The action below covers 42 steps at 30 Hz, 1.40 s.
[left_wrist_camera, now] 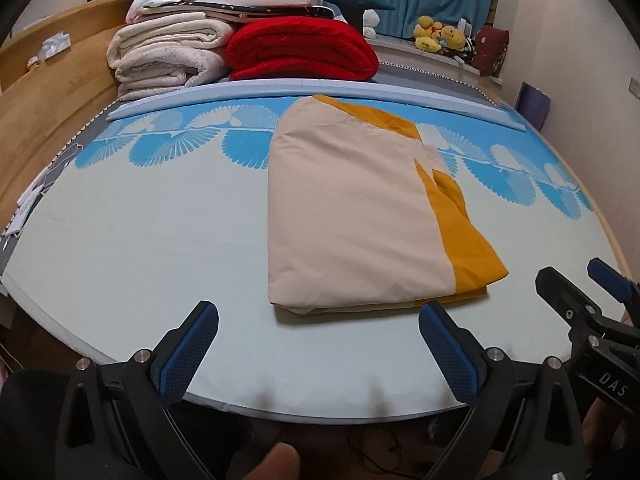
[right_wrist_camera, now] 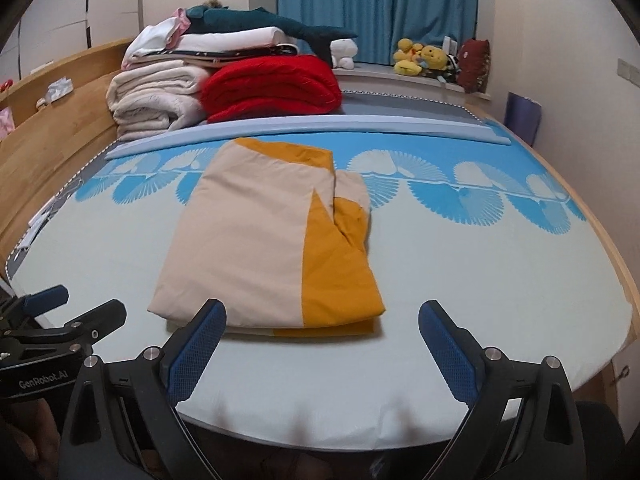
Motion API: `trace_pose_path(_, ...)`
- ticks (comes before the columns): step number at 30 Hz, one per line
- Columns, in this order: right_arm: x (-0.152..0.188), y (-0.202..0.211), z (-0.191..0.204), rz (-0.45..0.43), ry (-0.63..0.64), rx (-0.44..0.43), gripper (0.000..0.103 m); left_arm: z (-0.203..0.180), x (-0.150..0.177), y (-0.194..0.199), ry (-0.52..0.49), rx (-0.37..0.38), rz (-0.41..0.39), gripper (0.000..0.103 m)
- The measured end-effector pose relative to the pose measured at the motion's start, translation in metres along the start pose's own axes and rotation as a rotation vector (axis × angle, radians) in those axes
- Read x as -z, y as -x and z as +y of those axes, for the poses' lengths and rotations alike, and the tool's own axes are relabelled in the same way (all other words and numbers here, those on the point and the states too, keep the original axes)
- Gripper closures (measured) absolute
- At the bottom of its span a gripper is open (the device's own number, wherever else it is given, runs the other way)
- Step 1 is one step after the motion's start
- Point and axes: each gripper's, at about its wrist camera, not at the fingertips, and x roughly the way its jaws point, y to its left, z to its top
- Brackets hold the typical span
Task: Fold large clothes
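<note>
Left gripper [left_wrist_camera: 318, 354] fills the near edge of the left wrist view, jaws spread wide, nothing between them; folded cream-and-mustard cloth [left_wrist_camera: 352, 208] lies flat on the bed [left_wrist_camera: 140, 240] at 12 o'clock, just beyond the tips. Right wrist view: right gripper [right_wrist_camera: 322, 354] equally wide and empty, cloth [right_wrist_camera: 256, 248] at 11 o'clock. Fold looks complete, both tools clear. Next, probably: another halving or carry to the stack [right_wrist_camera: 224, 84].

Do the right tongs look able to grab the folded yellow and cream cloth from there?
Probably yes. The right tongs are open and empty, pointing at the near edge of the folded cloth on the bed. Nothing lies between them; the left tongs hang off to the side.
</note>
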Motion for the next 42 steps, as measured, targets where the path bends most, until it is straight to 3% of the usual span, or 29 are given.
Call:
trace_pose_path(14,-0.002,-0.021,0.021,-0.002,0.062,-0.017,0.006,0.005,0.003,-0.014,0.024,0.001,0.031,0.004)
trace_pose_path(42,-0.003,-0.025,0.022,-0.003,0.066,-0.017,0.006,0.005,0.002,-0.019,0.019,0.008,0.038,0.003)
